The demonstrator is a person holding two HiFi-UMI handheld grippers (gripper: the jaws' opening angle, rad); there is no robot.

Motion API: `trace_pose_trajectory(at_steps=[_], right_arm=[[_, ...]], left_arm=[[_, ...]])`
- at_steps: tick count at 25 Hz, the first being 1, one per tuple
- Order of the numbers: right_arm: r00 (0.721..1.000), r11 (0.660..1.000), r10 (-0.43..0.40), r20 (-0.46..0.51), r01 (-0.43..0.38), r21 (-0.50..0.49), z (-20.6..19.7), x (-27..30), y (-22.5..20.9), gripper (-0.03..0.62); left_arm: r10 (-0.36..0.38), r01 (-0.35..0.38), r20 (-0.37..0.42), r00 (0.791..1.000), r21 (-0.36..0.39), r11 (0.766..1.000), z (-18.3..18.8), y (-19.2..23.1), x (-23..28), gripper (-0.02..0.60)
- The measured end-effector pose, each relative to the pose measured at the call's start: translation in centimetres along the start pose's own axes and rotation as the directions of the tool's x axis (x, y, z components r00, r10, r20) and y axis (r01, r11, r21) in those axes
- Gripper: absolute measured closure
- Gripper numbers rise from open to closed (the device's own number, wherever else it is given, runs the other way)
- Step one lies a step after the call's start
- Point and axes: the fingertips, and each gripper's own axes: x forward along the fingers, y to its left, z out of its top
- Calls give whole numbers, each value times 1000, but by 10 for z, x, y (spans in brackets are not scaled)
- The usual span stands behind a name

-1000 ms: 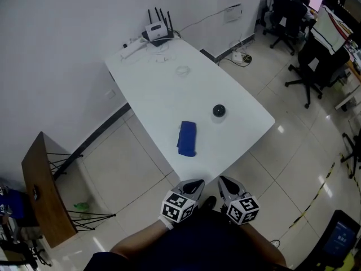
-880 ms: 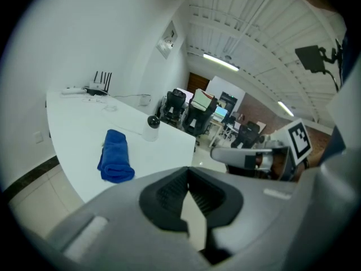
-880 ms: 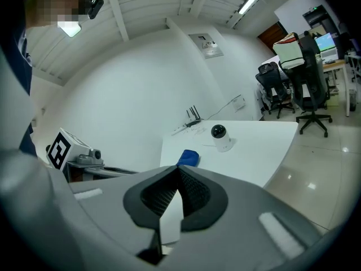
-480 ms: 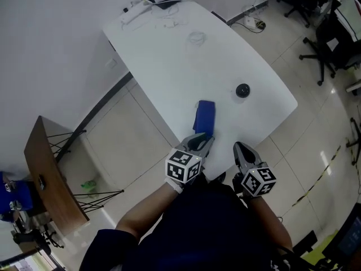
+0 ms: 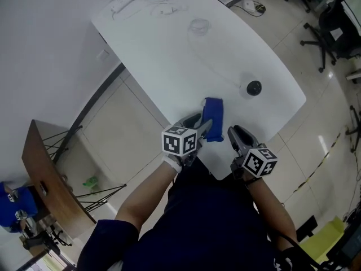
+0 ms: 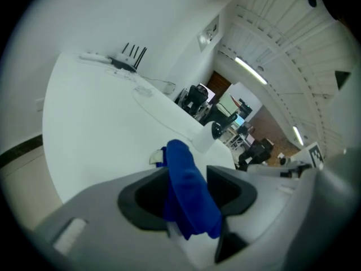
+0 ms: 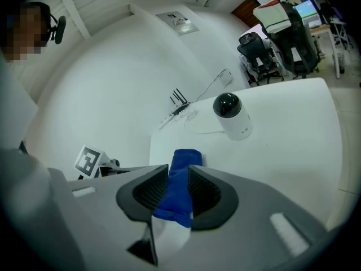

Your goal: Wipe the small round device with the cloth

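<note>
Poised at the cloth (image 5: 213,117), frame centre.
Jaws of left gripper (image 5: 198,130) and right gripper (image 5: 234,134) just opened, cloth between them unpinched, ready to grasp; small round device (image 5: 254,87) waiting centre-right.

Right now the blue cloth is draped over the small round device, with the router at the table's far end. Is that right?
No. The blue cloth is not draped over the small round device; it lies on the table apart from it, near the person's edge, as the head view shows. The router is at the far end.
</note>
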Motion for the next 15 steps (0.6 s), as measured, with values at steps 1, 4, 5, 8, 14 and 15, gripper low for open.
trace_pose_trajectory(at_steps=[1,4,5,8,14,15], right_arm=[[1000,1000,11,-11,-10,22,-3,5,0,466],[998,995,54,-35,-51,90,-8,15,-4,413],[997,992,73,-41,-68,110,-9,17,-5,408],[990,979,132,-55,-121,167,-9,27,-9,398],[978,961,196,-65,-179,210,-1,35,-18,395],[977,960,202,-65,-185,212,1,36,-20,393]], left_arm=[[0,0,-23,1000,-23,1000,-4,4,4,338],[3,-8,-84,996,-53,999,-15,6,16,265],[-1,-4,-107,994,-48,999,-19,4,21,265],[-31,26,-179,983,-31,999,-30,-2,35,288],[-61,43,-151,987,-122,992,-39,-3,41,415],[-65,45,-140,988,-137,990,-38,-2,41,428]])
